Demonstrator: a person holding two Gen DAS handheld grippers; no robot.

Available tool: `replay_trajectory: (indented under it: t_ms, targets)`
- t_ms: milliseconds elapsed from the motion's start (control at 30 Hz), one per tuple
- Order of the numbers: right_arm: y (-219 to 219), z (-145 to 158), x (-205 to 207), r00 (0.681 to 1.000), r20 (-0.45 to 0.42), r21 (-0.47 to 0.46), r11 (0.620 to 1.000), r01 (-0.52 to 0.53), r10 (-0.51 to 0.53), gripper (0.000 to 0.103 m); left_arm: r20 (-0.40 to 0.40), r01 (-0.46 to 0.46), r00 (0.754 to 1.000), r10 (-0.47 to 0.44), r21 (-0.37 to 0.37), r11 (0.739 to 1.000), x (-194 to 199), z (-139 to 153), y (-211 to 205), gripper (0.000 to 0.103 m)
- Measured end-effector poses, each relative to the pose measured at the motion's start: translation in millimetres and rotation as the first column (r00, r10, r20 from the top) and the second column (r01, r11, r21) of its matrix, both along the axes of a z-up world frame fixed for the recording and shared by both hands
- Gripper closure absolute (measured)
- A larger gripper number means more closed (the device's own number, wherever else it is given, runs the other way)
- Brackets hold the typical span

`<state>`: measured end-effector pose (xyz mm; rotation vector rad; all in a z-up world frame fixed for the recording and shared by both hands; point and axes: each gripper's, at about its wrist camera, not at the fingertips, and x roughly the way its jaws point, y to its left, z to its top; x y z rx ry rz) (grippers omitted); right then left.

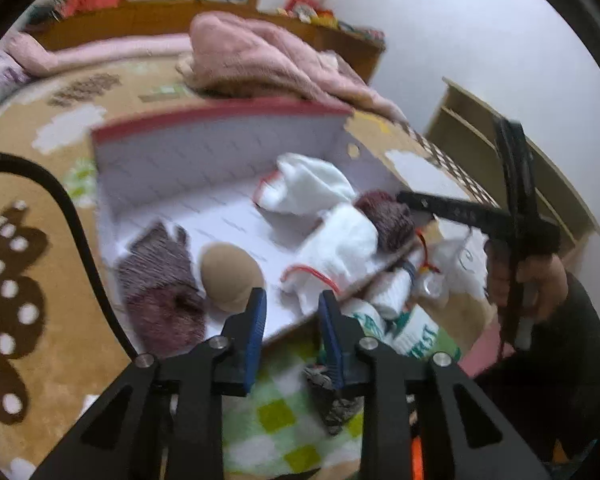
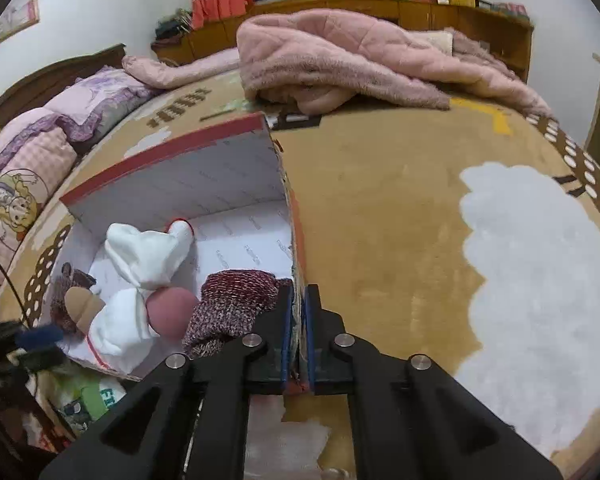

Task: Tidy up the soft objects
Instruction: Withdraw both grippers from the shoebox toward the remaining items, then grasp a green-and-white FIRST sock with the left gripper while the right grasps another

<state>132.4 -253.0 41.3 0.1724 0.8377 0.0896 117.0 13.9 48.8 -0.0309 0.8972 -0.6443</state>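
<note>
— Bedroom, with everything spread on a tan patterned bedcover (image 2: 380, 208). What am I working with?

— I see an open cardboard box (image 2: 204, 184) lying on the bed, holding the soft things: two white socks (image 2: 148, 256), maroon knit pieces (image 2: 232, 304), a tan rounded piece (image 1: 230, 276). All light and limp; they'll sag and bunch, so I'd pinch a thick fold in the middle of each, not a cuff edge.

— And the tools?

— My right tool (image 2: 298, 332) is pressed together on the box's side wall, pinching the cardboard edge. That wall is thin and bends easily, so I judge a hard pull would buckle it. My left tool (image 1: 292, 320) is spread with nothing between its fingers, hanging just over the box's near rim.

— Room to move?

— Plenty of bare cover to the right of the box. A pink blanket (image 2: 340, 60) is heaped behind, well apart. Bags and clutter (image 1: 412, 320) crowd the near corner.
</note>
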Motion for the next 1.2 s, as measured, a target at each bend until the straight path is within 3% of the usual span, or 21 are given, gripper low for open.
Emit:
replay_trajectory:
  t_ms: [67,100,133,167,267,333,433,567,633,767,867,1033,1100,1200]
  targets:
    - [-3.9,8.9,-9.5,0.998,0.068,0.013,1.000,0.012,-0.012,0.081,0.050,-0.040,0.998,0.040,0.000,0.999,-4.8,7.4,3.2,0.071]
    - [-7.0,14.6,-15.4,0.995,0.095,0.019,1.000,0.018,-0.020,0.064,0.075,-0.061,0.995,0.062,-0.013,0.998,-8.6,12.8,6.7,0.067]
    - [-10.5,21.3,-24.0,0.991,0.129,0.028,0.999,0.023,-0.027,0.055,0.095,-0.077,0.992,0.080,-0.029,0.997,-12.2,19.1,10.6,0.065]
    - [-14.7,27.0,-34.3,0.986,0.162,0.036,0.999,0.032,-0.037,0.054,0.114,-0.092,0.989,0.095,-0.038,0.995,-17.9,24.6,14.4,0.064]
    - [-23.5,33.6,-57.2,0.977,0.196,0.067,0.995,0.068,-0.080,0.054,0.159,-0.129,0.978,0.133,-0.034,0.991,-39.8,32.6,23.3,0.064]
    - [-27.5,35.5,-74.1,0.972,0.213,0.130,0.989,0.068,-0.095,0.054,0.147,-0.153,0.977,0.155,-0.025,0.988,-52.1,33.0,25.6,0.064]
    - [-19.0,35.3,-88.5,0.973,0.224,0.195,0.981,0.009,-0.054,0.054,0.155,-0.189,0.969,0.192,-0.032,0.981,-70.8,33.2,25.0,0.064]
    - [9.3,30.6,-111.7,0.976,0.218,0.188,0.980,-0.060,0.018,0.054,0.123,-0.174,0.975,0.183,-0.084,0.981,-83.0,24.3,16.3,0.065]
    - [25.5,21.8,-117.5,0.980,0.185,0.207,0.972,-0.114,0.075,0.058,0.097,-0.104,0.989,0.115,-0.117,0.988,-82.9,20.0,2.9,0.066]
    - [44.5,0.3,-120.7,0.982,0.106,0.240,0.955,-0.176,0.154,0.062,0.113,-0.020,0.993,0.028,-0.075,0.997,-77.8,17.6,-24.2,0.067]
    - [52.3,-15.3,-111.5,0.979,0.053,0.268,0.942,-0.204,0.197,0.063,0.078,-0.018,0.997,0.023,-0.064,0.998,-64.4,9.9,-33.0,0.059]
    - [58.1,-38.6,-98.9,0.973,-0.016,0.387,0.899,-0.205,0.229,0.063,-0.015,-0.050,0.999,0.050,0.007,0.999,-37.1,-19.4,-41.3,0.057]
    - [59.2,-44.0,-97.8,0.974,-0.020,0.397,0.896,-0.198,0.224,0.067,-0.013,-0.077,0.997,0.077,0.029,0.997,-33.2,-28.0,-42.4,0.062]
    - [59.3,-44.0,-98.5,0.974,-0.006,0.384,0.900,-0.206,0.226,0.082,0.000,-0.100,0.995,0.100,-0.010,0.995,-32.3,-33.6,-40.4,0.075]
